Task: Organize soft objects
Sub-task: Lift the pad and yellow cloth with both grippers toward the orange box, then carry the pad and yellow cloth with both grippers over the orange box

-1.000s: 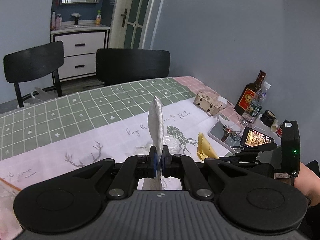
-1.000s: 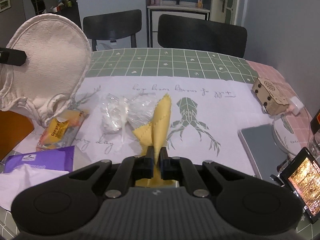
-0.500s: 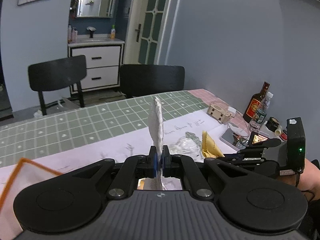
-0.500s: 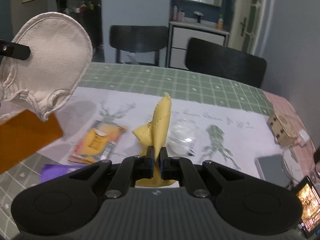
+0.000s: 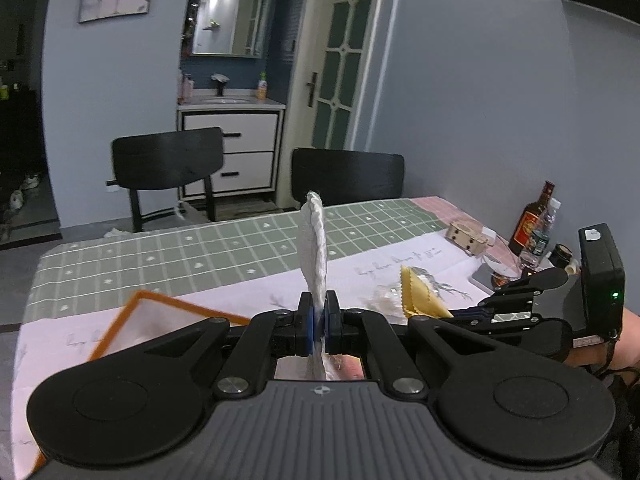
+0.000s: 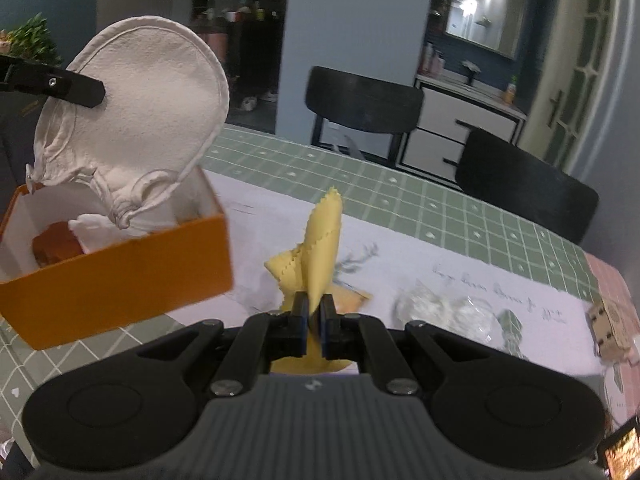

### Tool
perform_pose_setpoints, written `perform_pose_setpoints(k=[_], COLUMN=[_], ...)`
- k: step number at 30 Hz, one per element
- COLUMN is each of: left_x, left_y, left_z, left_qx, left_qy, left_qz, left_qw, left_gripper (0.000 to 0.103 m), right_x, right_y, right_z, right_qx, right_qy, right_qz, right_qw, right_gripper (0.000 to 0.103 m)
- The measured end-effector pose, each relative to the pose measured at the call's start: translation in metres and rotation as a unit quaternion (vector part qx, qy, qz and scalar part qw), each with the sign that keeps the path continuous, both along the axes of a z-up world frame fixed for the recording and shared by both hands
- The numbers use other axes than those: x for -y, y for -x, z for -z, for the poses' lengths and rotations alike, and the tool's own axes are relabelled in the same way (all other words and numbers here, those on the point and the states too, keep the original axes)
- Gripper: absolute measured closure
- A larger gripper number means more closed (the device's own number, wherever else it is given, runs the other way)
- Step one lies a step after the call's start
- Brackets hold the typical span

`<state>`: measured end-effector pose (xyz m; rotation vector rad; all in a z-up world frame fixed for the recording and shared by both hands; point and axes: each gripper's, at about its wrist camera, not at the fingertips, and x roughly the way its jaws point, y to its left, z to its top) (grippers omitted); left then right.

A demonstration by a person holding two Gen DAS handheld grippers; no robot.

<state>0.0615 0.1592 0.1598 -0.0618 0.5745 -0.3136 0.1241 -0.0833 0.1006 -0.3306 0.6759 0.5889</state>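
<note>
Your left hand-held gripper (image 5: 319,322) is clenched on a white, rounded cloth mitt with a stitched rim (image 5: 314,250). From its own camera you see the mitt edge-on, standing straight up out of the jaws. From the right wrist camera the same mitt (image 6: 156,120) shows its broad face, with a black fingertip (image 6: 82,90) pressed on its left side and its gathered cuff hanging down over the open orange cardboard box with a white inside (image 6: 120,276). That box stands by the near left corner of the desk (image 5: 180,256); crumpled white material and a brown block lie inside it.

Your right hand-held gripper (image 6: 315,318) is clenched on a yellow square cloth with zigzag-cut edges (image 6: 320,252). The cloth rises in a folded peak above the jaws and spills out below them, clear of the desk, just to the right of the box. In the left wrist view the yellow cloth (image 5: 418,298) pokes up beside the right gripper's black linkage, and part of your hand (image 5: 626,336) shows behind it.

Near the middle of the desk lies a crumpled clear plastic bag (image 6: 444,308). A small perforated wooden box (image 5: 468,236) sits toward the far right edge, with a dark brown bottle with a red label (image 5: 532,222) and a clear plastic bottle (image 5: 546,228) beyond it at the right edge.
</note>
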Motion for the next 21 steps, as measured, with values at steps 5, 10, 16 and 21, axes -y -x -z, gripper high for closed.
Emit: perform_pose_setpoints(k=[5, 10, 16, 21], left_x=[-0.028, -0.047, -0.061, -0.068], left_y=[0.01, 0.019, 0.031, 0.04], left_z=[0.001, 0.007, 0.024, 0.035], left_qx=[-0.001, -0.008, -0.042, -0.083], left_qy=[0.005, 0.013, -0.023, -0.083], left_qz=[-0.016, -0.02, -0.008, 0.042], left_qw=[0.9999, 0.9997, 0.9988, 0.9923], left_gripper=[0.098, 0.098, 0.098, 0.098], right_x=[-0.029, -0.06, -0.094, -0.116], right_y=[0.008, 0.013, 0.014, 0.017], right_z=[-0.012, -0.025, -0.036, -0.036], right_qx=[0.01, 0.022, 0.032, 0.03], right_qy=[0.004, 0.007, 0.01, 0.011], right_qz=[-0.027, -0.053, -0.081, -0.102], right_qw=[1.0, 0.998, 0.996, 0.994], right_gripper=[0.1, 0.1, 0.1, 0.099])
